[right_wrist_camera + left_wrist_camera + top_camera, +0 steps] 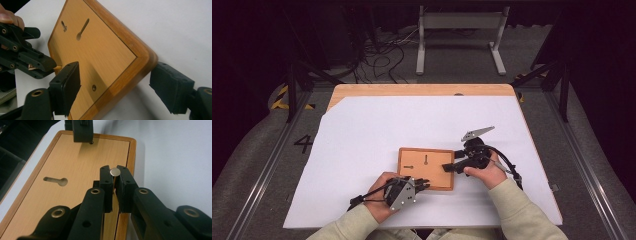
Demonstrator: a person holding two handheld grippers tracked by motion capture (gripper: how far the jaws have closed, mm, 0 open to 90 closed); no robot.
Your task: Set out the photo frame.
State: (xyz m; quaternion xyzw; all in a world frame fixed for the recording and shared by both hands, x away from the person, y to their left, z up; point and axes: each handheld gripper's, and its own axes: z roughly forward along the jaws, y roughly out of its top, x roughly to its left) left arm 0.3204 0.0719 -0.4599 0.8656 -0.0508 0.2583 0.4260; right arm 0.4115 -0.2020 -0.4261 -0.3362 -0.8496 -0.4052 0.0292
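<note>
Jaws of the left gripper are pinching a small metal pin with a round flat head, holding it upright just above the near right part of the wooden board. In the high view this left gripper is sitting at the board's near edge, the left hand behind it.

The right gripper is standing wide open, its jaws straddling a rounded corner of the board: one pad is over the board's face beside a small round hole, the other is off the raised rim over the white table cover, apart from the wood. In the high view the right gripper is reaching over the board's right edge, the right hand beside it.

Two keyhole-shaped slots are lying in the board's far half, well apart from both grippers. White cover is spreading open on all sides of the board, widest beyond its far edge and to its left.
</note>
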